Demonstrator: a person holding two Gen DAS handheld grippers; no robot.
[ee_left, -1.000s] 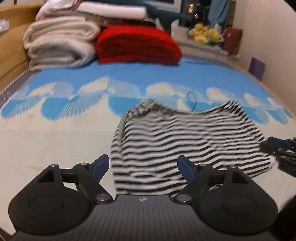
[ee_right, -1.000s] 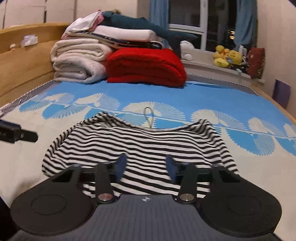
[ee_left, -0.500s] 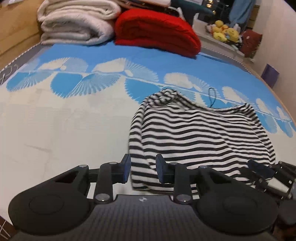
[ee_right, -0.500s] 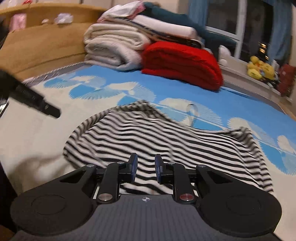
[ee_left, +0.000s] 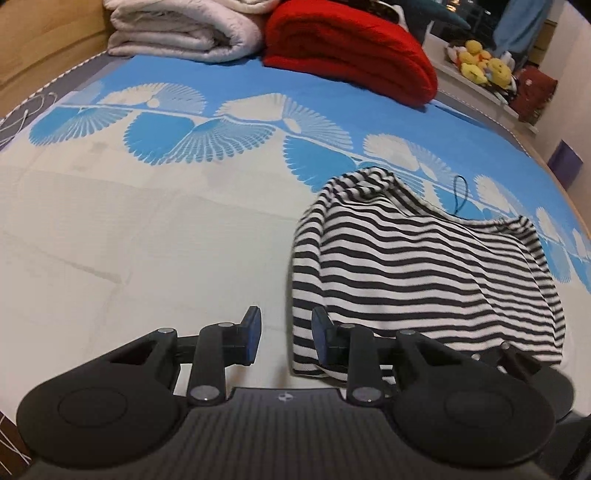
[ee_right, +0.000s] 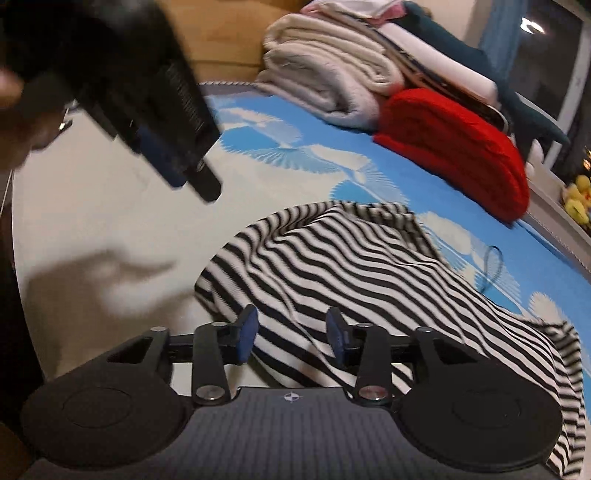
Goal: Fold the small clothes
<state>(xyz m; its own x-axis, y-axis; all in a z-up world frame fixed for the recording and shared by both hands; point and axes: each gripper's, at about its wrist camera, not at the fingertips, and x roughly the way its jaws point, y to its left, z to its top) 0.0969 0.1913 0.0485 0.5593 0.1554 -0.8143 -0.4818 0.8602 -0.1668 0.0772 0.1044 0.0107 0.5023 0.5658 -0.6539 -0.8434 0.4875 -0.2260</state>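
A black-and-white striped garment lies folded on the bed, also in the right wrist view. My left gripper is open and empty, lifted above the bed just left of the garment's near left corner. My right gripper is open and empty over the garment's near edge. The left gripper's fingers show blurred at the upper left of the right wrist view. A small dark cord loop sticks out past the garment's far edge.
The bed cover is cream near me and blue with white fans farther off. Folded white blankets and a red blanket are stacked at the far end. Yellow plush toys sit on a ledge at the far right.
Both grippers narrowed half a second ago and have opened again. Both views swung left, and the left gripper moved left off the garment and upward.
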